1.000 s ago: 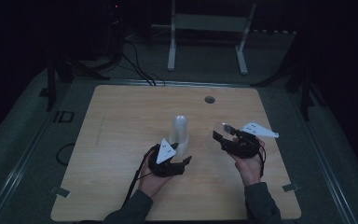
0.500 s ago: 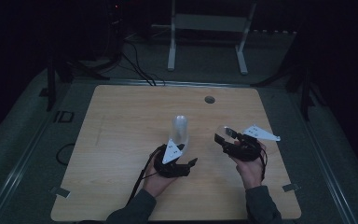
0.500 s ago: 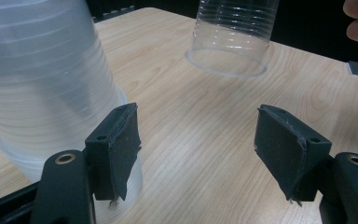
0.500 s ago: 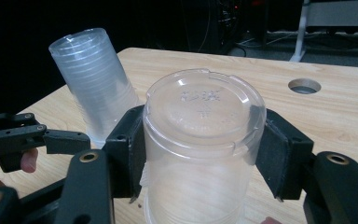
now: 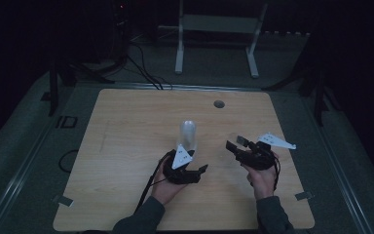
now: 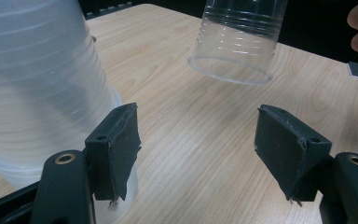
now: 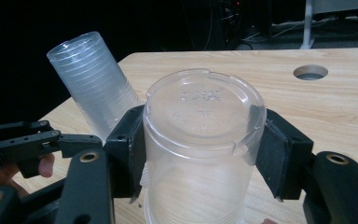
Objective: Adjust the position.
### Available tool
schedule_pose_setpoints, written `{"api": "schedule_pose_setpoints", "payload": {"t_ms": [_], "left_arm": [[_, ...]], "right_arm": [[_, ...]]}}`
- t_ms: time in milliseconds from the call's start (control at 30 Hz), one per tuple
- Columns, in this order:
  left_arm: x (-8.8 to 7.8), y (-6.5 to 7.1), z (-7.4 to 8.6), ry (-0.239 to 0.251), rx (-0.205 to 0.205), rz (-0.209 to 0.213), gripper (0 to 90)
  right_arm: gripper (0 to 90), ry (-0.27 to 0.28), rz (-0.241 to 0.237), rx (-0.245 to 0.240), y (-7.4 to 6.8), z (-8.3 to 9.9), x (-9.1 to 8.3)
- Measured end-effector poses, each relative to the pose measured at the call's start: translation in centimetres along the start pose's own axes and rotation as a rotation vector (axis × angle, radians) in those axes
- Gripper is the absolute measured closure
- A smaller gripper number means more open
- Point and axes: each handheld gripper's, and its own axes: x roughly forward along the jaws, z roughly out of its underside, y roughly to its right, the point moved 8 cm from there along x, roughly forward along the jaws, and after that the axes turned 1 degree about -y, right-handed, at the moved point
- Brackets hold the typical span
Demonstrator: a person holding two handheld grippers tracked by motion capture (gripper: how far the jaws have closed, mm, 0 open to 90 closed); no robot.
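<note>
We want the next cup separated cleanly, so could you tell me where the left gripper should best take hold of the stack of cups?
Probably low on the ribbed wall of the stack of cups, near its wide rim on the table. It stands mouth-down and leans, so the left gripper, jaws now open beside it, should come in level from the side, straddling the wall.

Clear ribbed cup, frosted cup stack, pale wood-grain table.
</note>
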Motion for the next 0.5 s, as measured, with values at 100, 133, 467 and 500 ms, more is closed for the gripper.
{"api": "schedule_pose_setpoints", "payload": {"t_ms": [100, 133, 467, 500], "left_arm": [[0.2, 0.2, -0.1, -0.004, 0.006, 0.006, 30.7], [0.3, 0.3, -0.2, -0.004, 0.006, 0.009, 30.7], [1.6, 0.9, -0.8, -0.016, 0.007, 0.029, 28.4], [1.9, 1.1, -0.9, -0.016, 0.002, 0.034, 28.4]], "right_arm": [[40.3, 0.004, -0.005, 0.019, 0.2, 0.1, -0.2], [40.3, 0.003, -0.006, 0.021, 0.3, 0.2, -0.2], [40.3, 0.0, -0.019, 0.037, 0.2, 0.5, -0.4], [40.3, -0.001, -0.02, 0.034, 0.2, 0.5, -0.4]]}}
